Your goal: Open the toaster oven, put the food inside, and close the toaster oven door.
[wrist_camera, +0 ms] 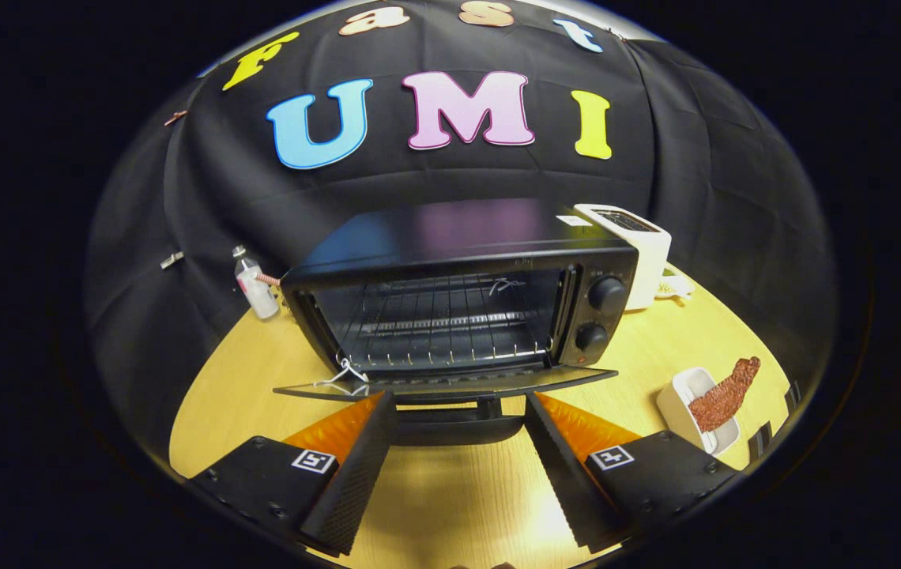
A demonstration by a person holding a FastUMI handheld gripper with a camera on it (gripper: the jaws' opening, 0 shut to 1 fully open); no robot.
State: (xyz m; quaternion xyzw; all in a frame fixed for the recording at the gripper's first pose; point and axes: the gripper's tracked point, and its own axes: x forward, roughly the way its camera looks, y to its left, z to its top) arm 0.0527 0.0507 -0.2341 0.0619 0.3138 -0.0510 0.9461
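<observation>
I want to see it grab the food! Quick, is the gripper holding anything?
Gripper: open, holding nothing; its fingers sit either side of the oven door's handle.

No readable text on the toaster oven (458, 308).

Oven mouth: the toaster oven (458, 304) is seen with its door (450, 385) folded down flat, and the cavity above the wire rack (442, 328) is left free.
Door approach: the gripper (462, 415) is held with fingers spread wide at the door's front edge; the door handle (458, 427) is seen in the gap between them.
Left of oven: a small bottle (254, 284) is set just beside the oven's left wall.
Right of oven: a white toaster (632, 249) is set close behind the right rear corner.
Front right of oven: bare table (640, 348) is left between the oven and a white dish (695, 411) with food (725, 395).
</observation>
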